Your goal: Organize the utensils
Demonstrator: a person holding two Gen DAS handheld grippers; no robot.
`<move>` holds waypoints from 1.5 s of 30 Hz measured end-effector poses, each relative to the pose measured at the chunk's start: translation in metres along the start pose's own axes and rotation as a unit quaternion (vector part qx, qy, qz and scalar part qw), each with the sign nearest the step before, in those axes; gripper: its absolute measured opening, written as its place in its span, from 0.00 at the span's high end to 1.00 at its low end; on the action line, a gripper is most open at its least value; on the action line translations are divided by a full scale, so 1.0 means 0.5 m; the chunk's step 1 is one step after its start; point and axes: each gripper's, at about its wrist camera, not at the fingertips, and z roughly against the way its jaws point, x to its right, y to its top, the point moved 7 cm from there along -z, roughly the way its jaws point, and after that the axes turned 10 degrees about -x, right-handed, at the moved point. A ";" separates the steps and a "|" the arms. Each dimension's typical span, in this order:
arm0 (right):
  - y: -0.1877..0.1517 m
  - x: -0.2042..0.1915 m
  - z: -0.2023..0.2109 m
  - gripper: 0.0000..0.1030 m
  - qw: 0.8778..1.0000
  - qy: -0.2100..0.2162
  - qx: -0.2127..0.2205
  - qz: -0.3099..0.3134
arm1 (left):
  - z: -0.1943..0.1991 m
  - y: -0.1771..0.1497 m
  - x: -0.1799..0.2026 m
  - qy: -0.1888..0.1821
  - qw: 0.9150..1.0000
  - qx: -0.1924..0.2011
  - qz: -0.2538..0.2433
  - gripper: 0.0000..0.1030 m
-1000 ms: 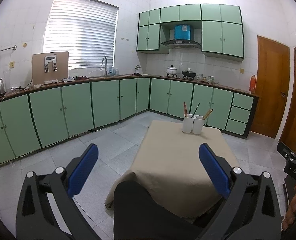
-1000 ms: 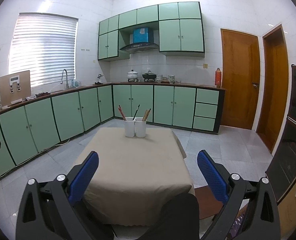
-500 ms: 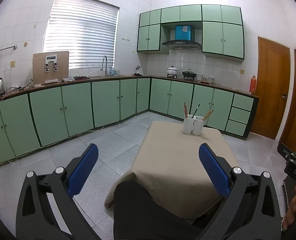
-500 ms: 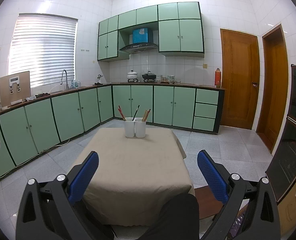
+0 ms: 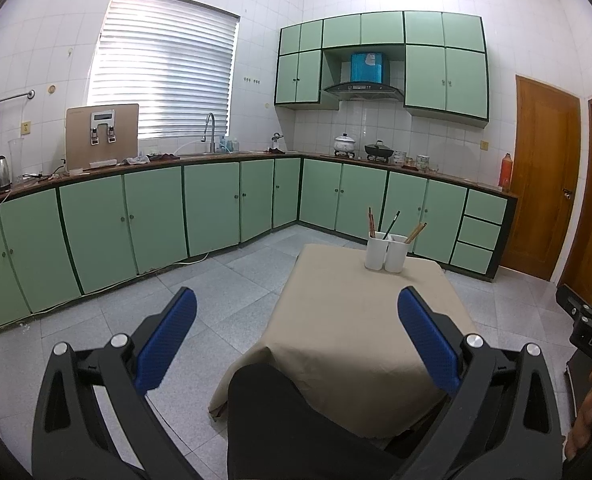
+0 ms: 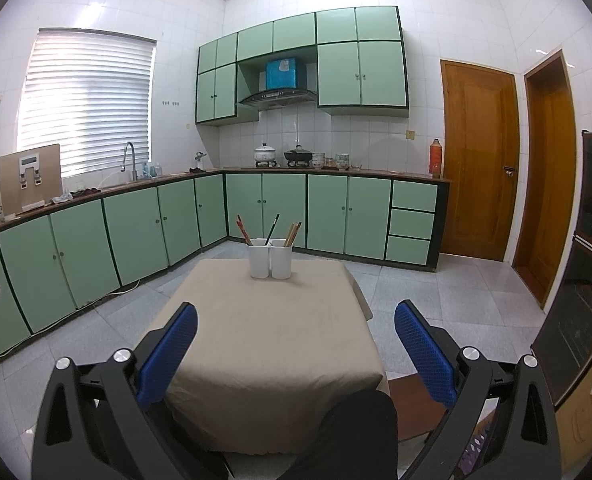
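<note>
two white cups [image 6: 270,258] stand touching side by side at the far end of the table [image 6: 264,344], which is draped in a beige cloth; chopsticks [image 6: 292,234] lean out of their tops. the left gripper [image 5: 296,328] and right gripper [image 6: 296,334] hover at the near end, both spread wide and holding nothing, well apart from the cups.

white tiled walls [image 6: 455,20]; green cabinets [image 6: 136,232]; blinds-covered window [image 5: 164,68]; wooden doors [image 6: 479,152]
</note>
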 end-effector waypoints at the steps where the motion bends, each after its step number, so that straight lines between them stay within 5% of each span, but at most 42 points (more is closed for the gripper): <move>1: 0.000 0.000 0.000 0.06 1.000 -0.001 0.000 0.000 | 0.000 0.000 -0.001 0.000 1.000 0.000 0.000 0.05; 45: 0.000 0.005 0.003 0.06 1.000 0.002 -0.003 -0.002 | 0.000 0.005 -0.003 -0.006 1.000 -0.003 0.000 0.05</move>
